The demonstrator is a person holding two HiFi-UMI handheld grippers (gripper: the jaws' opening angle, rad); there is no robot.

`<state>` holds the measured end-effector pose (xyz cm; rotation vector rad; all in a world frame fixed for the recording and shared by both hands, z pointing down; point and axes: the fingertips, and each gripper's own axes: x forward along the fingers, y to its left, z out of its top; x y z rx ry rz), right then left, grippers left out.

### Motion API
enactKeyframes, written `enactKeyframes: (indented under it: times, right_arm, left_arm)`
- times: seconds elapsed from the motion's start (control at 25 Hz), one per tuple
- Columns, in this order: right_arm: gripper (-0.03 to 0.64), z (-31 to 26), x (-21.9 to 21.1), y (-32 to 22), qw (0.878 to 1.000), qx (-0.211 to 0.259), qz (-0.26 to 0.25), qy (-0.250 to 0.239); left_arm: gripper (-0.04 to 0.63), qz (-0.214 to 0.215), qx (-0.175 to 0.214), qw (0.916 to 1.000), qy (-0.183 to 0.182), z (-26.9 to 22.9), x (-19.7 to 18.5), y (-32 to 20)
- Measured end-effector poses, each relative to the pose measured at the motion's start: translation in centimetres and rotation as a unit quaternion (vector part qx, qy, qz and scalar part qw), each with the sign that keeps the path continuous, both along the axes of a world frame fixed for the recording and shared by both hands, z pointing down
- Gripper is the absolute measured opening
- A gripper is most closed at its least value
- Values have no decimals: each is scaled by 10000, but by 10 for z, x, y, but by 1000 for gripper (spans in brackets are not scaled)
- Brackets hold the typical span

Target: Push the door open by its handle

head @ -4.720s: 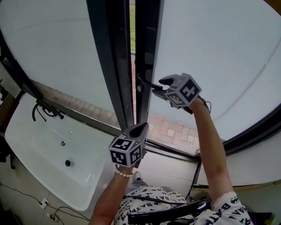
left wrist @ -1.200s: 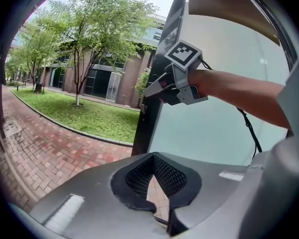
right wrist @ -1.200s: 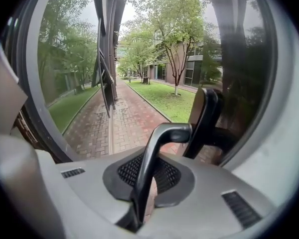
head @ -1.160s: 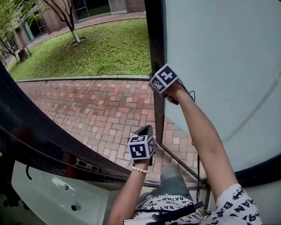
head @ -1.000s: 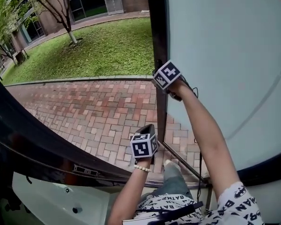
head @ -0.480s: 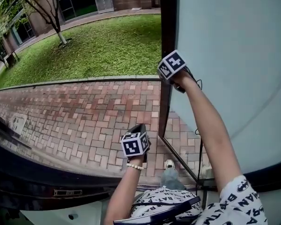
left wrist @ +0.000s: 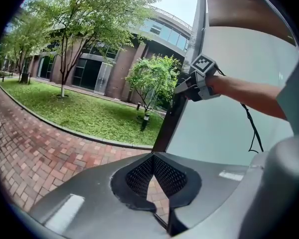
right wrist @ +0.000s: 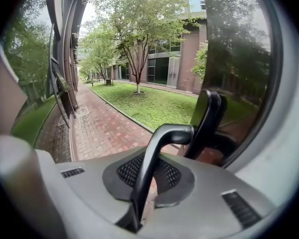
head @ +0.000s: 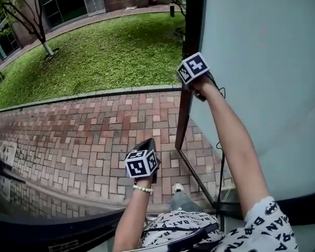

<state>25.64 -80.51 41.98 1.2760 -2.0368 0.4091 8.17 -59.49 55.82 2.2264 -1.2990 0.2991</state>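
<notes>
Head view: the right gripper [head: 192, 73] reaches up to the dark edge of the glass door [head: 184, 109], which stands swung wide over brick paving [head: 94, 130]. The left gripper [head: 145, 143] hangs lower, apart from the door.

Left gripper view: its fingers [left wrist: 135, 176] meet at the tips, with nothing between them.

Right gripper view: the fingers [right wrist: 173, 177] pinch narrowly on the door handle [right wrist: 160, 146], which rises between them.

The push looks nearly done. Next probably comes letting go of the handle.

Glossy dark metal handle [right wrist: 148, 168], frosted glass door [head: 262, 88], rough brick paving [head: 84, 135].

Head cam down; brick paving [head: 84, 135] shared
</notes>
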Motion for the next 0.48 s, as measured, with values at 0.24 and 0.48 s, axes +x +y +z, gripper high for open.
enactKeyframes:
  times: [0.24,0.48]
  right_arm:
    - [26,2,77,-23,9984,-27,555,-29]
    - [26,1,153,-35,9940,-34,1085,-93]
  left_arm:
    - [-12,206,-29,9997,125,3,31,-24]
    - [-12,394,-39,9991,149,3,58,-48]
